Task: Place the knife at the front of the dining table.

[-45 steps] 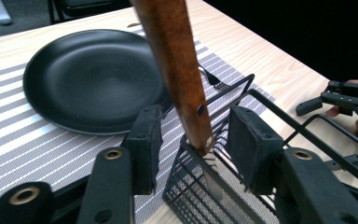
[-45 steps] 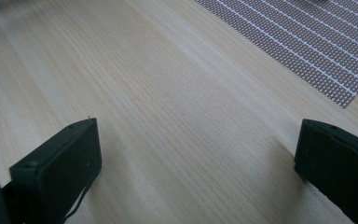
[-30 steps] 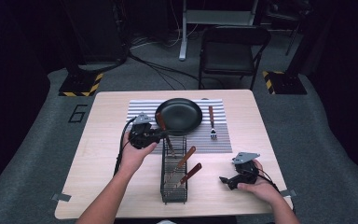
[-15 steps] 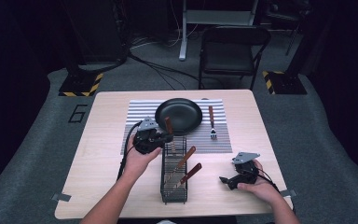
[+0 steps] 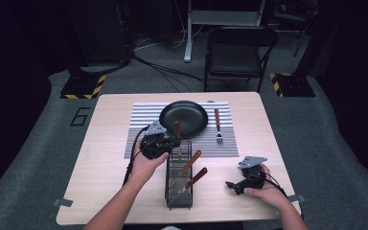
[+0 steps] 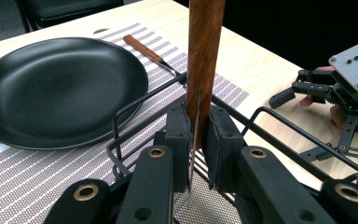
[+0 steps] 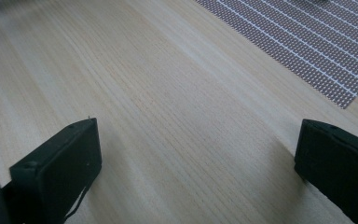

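Left gripper (image 6: 196, 154) clamped on upright knife (image 6: 204, 70) just inside wire rack (image 6: 135, 105) rim; pan (image 6: 60, 88) close beyond. Right gripper (image 7: 198, 168) jaws apart over bare table (image 7: 168, 93).

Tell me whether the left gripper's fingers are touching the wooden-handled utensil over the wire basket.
Touching. In the left gripper view, both fingers press against the wooden-handled utensil, pinching its lower end and thin metal blade edge just above the wire basket.
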Tool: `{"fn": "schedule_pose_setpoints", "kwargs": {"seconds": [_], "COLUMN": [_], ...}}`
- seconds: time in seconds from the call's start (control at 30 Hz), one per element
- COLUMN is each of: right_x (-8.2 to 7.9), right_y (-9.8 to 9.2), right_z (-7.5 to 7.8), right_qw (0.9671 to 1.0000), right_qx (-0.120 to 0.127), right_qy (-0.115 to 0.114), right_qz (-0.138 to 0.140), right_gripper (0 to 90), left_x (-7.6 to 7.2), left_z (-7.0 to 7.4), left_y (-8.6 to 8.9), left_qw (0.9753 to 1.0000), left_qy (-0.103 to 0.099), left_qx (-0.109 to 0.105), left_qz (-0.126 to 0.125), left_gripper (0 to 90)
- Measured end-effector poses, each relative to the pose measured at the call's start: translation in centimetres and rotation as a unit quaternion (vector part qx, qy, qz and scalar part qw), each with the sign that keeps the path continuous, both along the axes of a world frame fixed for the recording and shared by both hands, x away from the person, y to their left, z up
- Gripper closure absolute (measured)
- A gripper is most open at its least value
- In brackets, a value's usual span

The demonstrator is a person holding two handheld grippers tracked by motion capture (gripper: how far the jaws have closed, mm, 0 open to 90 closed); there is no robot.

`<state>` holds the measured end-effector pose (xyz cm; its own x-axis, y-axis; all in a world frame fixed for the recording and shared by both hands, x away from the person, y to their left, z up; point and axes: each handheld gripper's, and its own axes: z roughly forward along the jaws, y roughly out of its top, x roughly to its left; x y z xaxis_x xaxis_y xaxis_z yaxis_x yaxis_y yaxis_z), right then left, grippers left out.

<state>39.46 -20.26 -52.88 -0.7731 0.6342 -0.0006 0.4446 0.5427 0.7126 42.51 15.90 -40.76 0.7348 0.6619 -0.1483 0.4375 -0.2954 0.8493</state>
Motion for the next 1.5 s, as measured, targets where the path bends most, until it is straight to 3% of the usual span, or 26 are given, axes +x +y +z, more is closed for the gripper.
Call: {"fn": "schedule_pose_setpoints", "kwargs": {"seconds": [0.23,0.57,1.07,1.5], "right_x": [0.0,0.0,0.0,0.1], "right_y": [0.0,0.0,0.0,0.0], "right_z": [0.0,0.0,0.0,0.0], "right_qw": [1.0,1.0,1.0,1.0], "right_qx": [0.0,0.0,0.001,0.001], "right_qy": [0.0,-0.001,-0.001,-0.001], "right_qz": [0.0,0.001,0.001,0.001], "right_gripper": [0.0,0.0,0.0,0.0], "left_x": [0.1,0.0,-0.2,-0.4], "left_z": [0.7,3.0,8.0,12.3], "left_y": [0.3,0.5,1.3,3.5], "left_qw": [1.0,0.9999,0.9992,0.9971], "left_qy": [0.001,-0.007,-0.039,-0.07], "left_qx": [0.007,0.006,0.006,-0.001], "left_qz": [0.0,0.004,0.008,0.027], "left_gripper": [80.3,80.3,80.3,80.4]}}
